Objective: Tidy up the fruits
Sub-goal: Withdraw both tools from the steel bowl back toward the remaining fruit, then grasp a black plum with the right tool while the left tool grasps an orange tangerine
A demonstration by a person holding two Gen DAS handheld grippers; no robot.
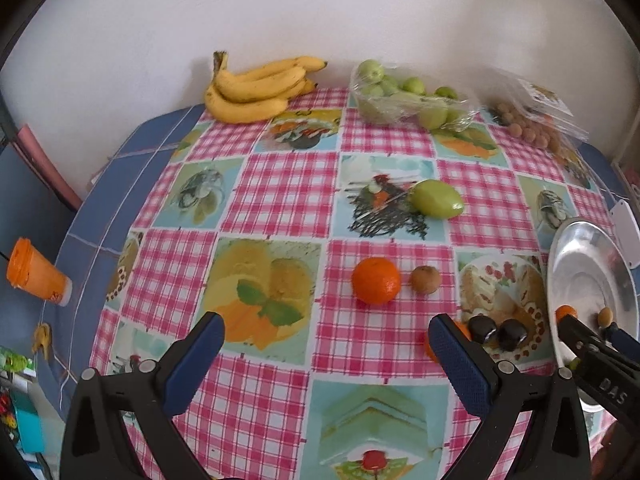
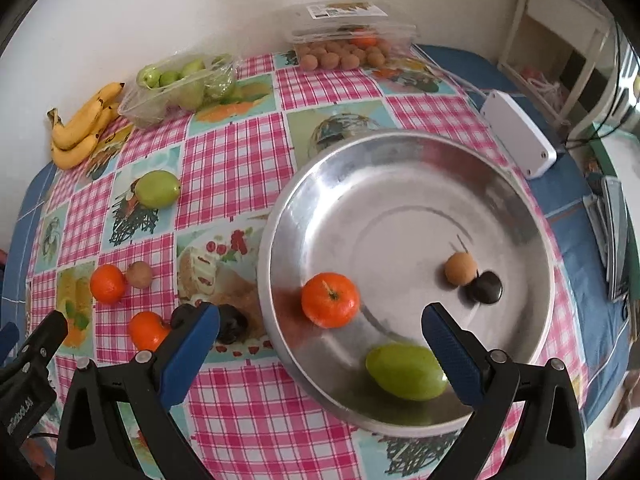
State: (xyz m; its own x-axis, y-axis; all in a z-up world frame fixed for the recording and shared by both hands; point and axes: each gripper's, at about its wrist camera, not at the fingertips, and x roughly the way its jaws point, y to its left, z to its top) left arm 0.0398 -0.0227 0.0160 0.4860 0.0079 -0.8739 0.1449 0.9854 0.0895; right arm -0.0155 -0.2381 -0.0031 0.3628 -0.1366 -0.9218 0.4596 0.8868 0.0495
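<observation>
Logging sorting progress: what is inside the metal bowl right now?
In the metal bowl: a mandarin, a green mango, a small tan fruit and a dark fruit. The right claw's finger covers part of the mango.

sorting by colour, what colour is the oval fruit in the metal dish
Light green; the oval fruit shows best in the right wrist view, lying in the metal dish.

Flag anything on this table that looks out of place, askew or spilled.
Nothing is spilled or damaged. The metal bowl looks tilted, but that may be fisheye distortion. The clear box of small brown fruits holds one orange fruit, an odd one out.
</observation>
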